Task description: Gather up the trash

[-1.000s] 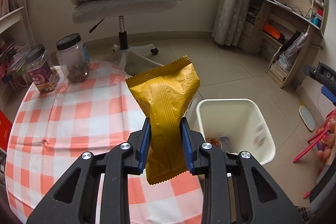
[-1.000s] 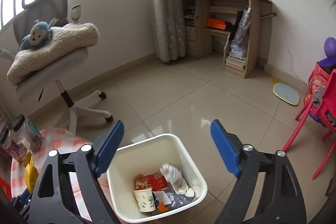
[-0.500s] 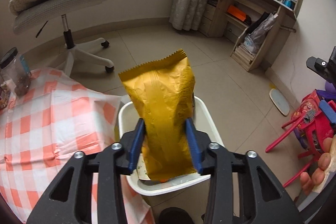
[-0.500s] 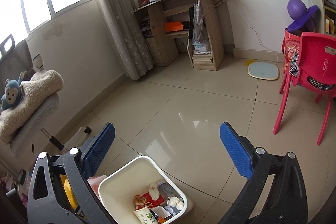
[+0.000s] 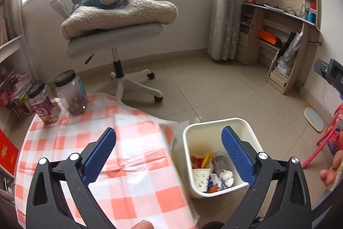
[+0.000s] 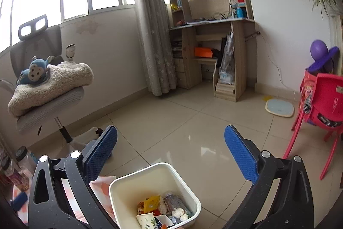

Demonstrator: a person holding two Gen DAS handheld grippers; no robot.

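A white trash bin (image 5: 216,125) stands on the floor beside the table with the orange-checked cloth (image 5: 90,143). It holds a yellow snack bag (image 5: 207,159), a paper cup, crumpled tissue and other trash. My left gripper (image 5: 169,151) is open and empty, above the table edge and the bin. In the right wrist view the bin (image 6: 130,181) sits low in the middle with the yellow bag (image 6: 151,203) inside. My right gripper (image 6: 170,151) is open and empty, above and behind the bin.
Two jars (image 5: 70,92) stand at the table's far edge. An office chair (image 5: 115,35) with a blanket and a blue monkey toy stands behind. A wooden desk shelf (image 6: 214,53) is by the wall. A red plastic chair (image 6: 319,100) and a scale (image 6: 279,107) are at right.
My left gripper opened and let go of the yellow snack bag, which now lies in the bin. The left view swung back toward the table. The right gripper stayed open.
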